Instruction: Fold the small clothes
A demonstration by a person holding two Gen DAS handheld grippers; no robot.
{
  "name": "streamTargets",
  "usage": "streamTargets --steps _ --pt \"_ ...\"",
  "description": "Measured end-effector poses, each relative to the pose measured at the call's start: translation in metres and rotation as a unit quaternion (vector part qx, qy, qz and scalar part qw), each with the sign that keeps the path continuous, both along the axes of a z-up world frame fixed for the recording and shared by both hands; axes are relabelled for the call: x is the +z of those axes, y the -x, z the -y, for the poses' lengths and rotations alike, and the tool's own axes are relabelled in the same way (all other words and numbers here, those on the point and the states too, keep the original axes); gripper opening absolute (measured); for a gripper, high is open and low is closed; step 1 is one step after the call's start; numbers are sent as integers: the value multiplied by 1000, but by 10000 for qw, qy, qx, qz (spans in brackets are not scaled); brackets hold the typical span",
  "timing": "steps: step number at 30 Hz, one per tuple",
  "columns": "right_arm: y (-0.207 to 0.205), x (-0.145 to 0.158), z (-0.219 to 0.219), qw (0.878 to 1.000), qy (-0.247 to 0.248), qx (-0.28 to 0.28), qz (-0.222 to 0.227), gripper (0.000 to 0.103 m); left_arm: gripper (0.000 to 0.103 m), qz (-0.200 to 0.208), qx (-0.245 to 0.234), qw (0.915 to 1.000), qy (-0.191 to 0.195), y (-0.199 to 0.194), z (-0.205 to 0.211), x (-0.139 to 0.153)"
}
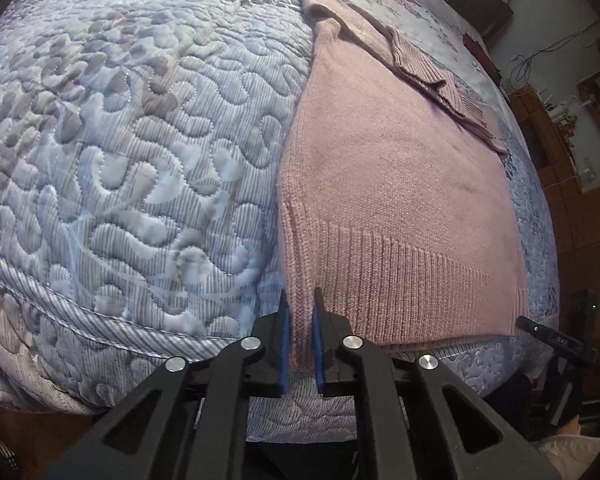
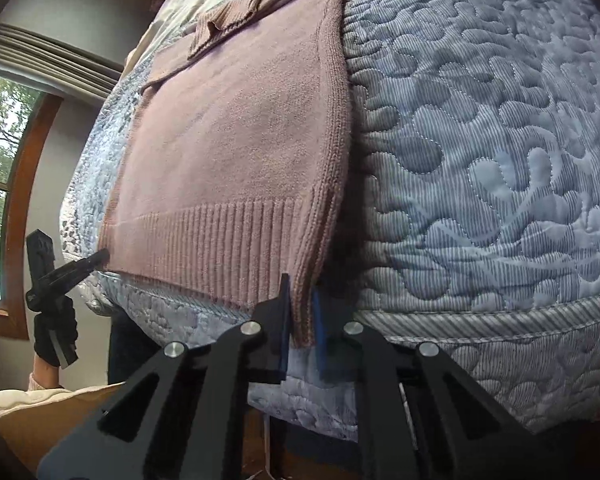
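Left wrist view: pink knit sweater (image 1: 400,184) lies flat on the quilted bed cover (image 1: 120,140), sleeves crossed over the chest at the far end, ribbed hem at the near bed edge. Left tool (image 1: 300,312) is clenched on the hem's left corner, knit pinched between the blue pads (image 1: 285,340). Right tool (image 1: 556,340) shows at the hem's other corner; its bite is unreadable from here.

Right wrist view: right tool (image 2: 301,300) grasps the hem's right corner, fabric seen between its fingers. Left tool (image 2: 96,258) touches the opposite corner.

Risks, judged: both bites look shallow, on loose rib only. Lifting the hem toward the collar could slip a corner free. Uneven travel between the two tools would skew the fold. Dragging rather than lifting could shift the folded sleeves (image 2: 236,16) out of place or ruck the quilt.
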State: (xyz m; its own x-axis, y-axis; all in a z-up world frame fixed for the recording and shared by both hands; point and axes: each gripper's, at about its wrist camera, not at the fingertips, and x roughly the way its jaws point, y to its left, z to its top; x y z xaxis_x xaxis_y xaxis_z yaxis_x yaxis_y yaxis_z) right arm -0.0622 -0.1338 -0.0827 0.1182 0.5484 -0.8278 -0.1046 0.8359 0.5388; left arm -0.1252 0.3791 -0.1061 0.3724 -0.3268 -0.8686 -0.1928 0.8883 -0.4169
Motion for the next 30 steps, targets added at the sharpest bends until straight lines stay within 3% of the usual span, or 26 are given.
streamTargets --steps 6,13,23,30 --pt "-22 32 15 9972 -681 -254 152 8 9 467 148 9980 387 -11 -14 34" --pt "-80 58 15 9978 -453 -295 388 8 9 699 299 9964 361 -55 -30 50" --pt "-167 28 15 9977 -384 -549 -50 8 9 634 507 9962 325 -139 -42 23" --pt "-199 0 11 9970 -247 -601 -411 9 9 349 485 9978 277 -179 -42 -5"
